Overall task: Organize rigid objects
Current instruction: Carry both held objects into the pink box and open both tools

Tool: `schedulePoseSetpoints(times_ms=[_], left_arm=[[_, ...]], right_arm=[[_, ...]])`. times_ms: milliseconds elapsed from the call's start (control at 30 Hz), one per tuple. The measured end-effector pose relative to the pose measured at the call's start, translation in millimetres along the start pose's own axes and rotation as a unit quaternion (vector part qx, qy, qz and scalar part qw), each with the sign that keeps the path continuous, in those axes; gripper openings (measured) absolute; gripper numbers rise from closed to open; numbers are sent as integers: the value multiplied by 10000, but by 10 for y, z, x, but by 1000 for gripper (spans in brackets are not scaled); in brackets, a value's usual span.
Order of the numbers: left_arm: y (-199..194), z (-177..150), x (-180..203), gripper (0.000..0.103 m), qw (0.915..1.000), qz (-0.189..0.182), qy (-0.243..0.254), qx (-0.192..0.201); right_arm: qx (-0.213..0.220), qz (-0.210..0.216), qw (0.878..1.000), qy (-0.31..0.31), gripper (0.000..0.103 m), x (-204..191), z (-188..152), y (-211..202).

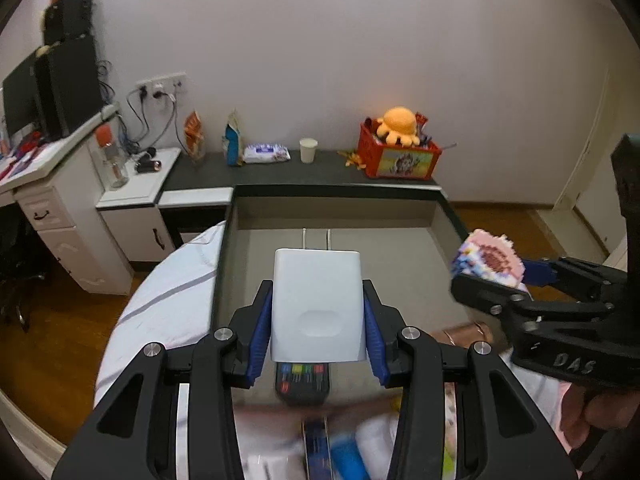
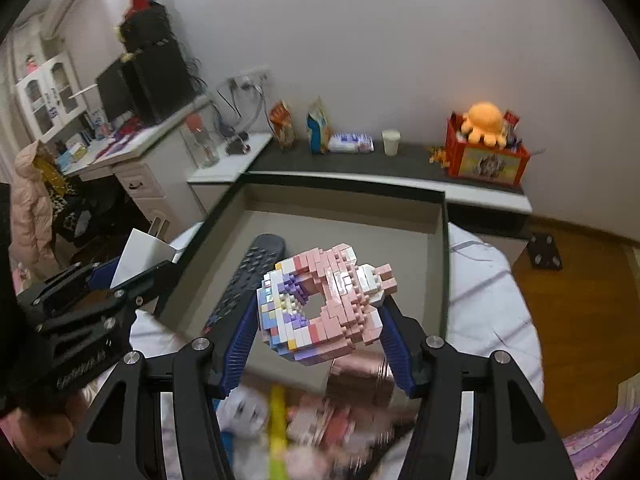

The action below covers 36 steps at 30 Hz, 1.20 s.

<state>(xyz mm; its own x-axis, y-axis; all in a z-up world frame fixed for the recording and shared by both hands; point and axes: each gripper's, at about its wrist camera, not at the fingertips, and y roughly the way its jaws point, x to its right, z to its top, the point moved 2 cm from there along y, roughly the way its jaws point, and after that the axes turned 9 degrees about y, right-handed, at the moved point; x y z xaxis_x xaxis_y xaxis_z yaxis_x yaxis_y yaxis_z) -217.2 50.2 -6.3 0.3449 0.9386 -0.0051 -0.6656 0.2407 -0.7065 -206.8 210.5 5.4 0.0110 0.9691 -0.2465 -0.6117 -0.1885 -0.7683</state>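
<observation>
My left gripper (image 1: 318, 312) is shut on a white plug adapter (image 1: 318, 304) with two metal prongs, held above the open grey box (image 1: 336, 208). My right gripper (image 2: 320, 320) is shut on a pink, white and purple brick-built ring (image 2: 324, 304), also above the box (image 2: 344, 212). A dark remote control (image 2: 248, 280) lies inside the box at its left side; in the left wrist view the remote control (image 1: 303, 384) shows just under the adapter. The right gripper (image 1: 516, 280) with the ring appears at the right of the left wrist view, and the left gripper (image 2: 120, 276) at the left of the right wrist view.
Blurred loose items lie on the white striped bedding (image 2: 488, 280) below both grippers. Behind the box, a dark shelf (image 1: 280, 172) carries a paper cup (image 1: 308, 150), a wipes pack (image 1: 267, 153), snack bags and a red crate (image 1: 398, 156) with an orange plush. White drawers (image 1: 60, 216) stand left.
</observation>
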Motion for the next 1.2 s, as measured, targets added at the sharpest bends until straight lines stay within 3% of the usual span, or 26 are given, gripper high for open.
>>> schedulePoseSetpoints(times_ms=[167, 400, 467, 567, 633, 700, 733, 833, 1067, 1133, 1200], left_arm=[[520, 81, 2, 42, 9989, -200, -14, -425], [860, -7, 102, 42, 9965, -153, 115, -817], [880, -16, 111, 46, 9964, -58, 171, -826], [878, -8, 68, 72, 9963, 108, 168, -841], [807, -1, 8, 91, 9976, 185, 112, -662], [710, 11, -51, 100, 9986, 194, 47, -497], [650, 13, -74, 103, 9989, 208, 8, -421], [508, 25, -110, 103, 9990, 356, -17, -286], [-4, -45, -200, 103, 9975, 654, -256, 83], [-217, -89, -215, 103, 9965, 742, -334, 206], [-441, -134, -219, 103, 9955, 781, -390, 380]], right_arm=[[-426, -144, 9988, 189, 59, 168, 79, 515], [-741, -451, 9961, 181, 60, 317, 51, 813], [-741, -622, 9953, 42, 60, 307, 36, 841], [-763, -824, 9937, 8, 61, 310, 30, 854], [-735, -881, 9934, 32, 65, 346, 60, 863], [-667, -874, 9939, 101, 80, 369, 67, 821], [-644, -789, 9947, 130, 81, 367, 69, 791], [-631, -899, 9939, -44, 84, 293, 42, 741], [-280, -566, 9974, 332, 85, 273, 27, 374], [-127, -405, 9980, 474, 90, 267, 7, 197], [73, -236, 9982, 548, 103, 240, -41, -16]])
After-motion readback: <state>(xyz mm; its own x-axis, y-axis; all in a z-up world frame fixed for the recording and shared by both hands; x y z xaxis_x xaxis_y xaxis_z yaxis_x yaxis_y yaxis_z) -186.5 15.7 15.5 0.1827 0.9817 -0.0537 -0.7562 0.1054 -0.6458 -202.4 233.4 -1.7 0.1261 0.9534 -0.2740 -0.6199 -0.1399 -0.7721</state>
